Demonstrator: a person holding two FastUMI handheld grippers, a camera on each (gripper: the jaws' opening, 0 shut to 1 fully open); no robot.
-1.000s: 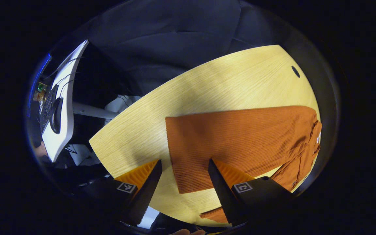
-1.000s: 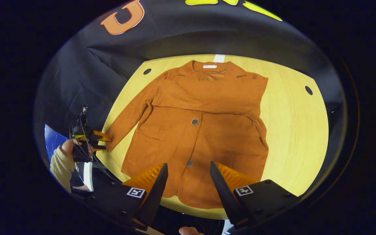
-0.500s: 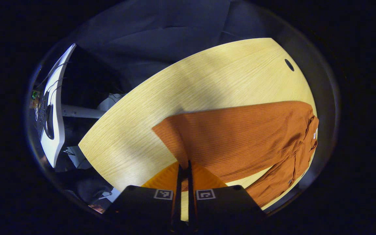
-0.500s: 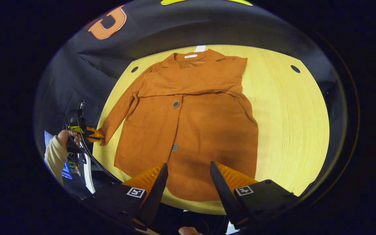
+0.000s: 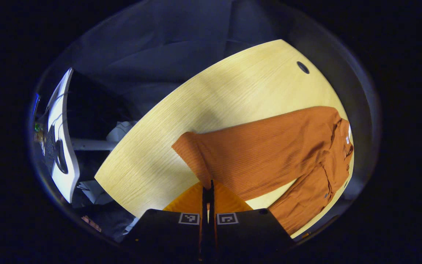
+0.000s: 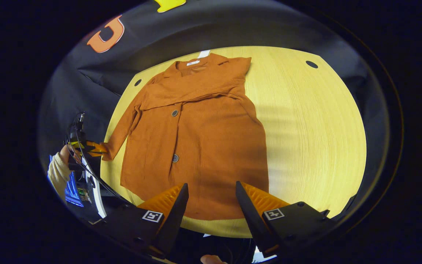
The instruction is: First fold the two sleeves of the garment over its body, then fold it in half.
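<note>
Light wood desk (image 6: 313, 121) carries the rust garment (image 6: 200, 146) flat, collar at far edge; left gripper (image 5: 207, 192) pinches the cuff of the left sleeve (image 5: 255, 150), which runs lengthwise away from it toward the body, while right gripper (image 6: 211, 198) hovers spread over the hem

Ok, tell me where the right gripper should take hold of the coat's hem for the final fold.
Probably the hem corner on its own side of the coat. It lies flat by the near table edge, so the open right gripper should come in low from that edge.
</note>
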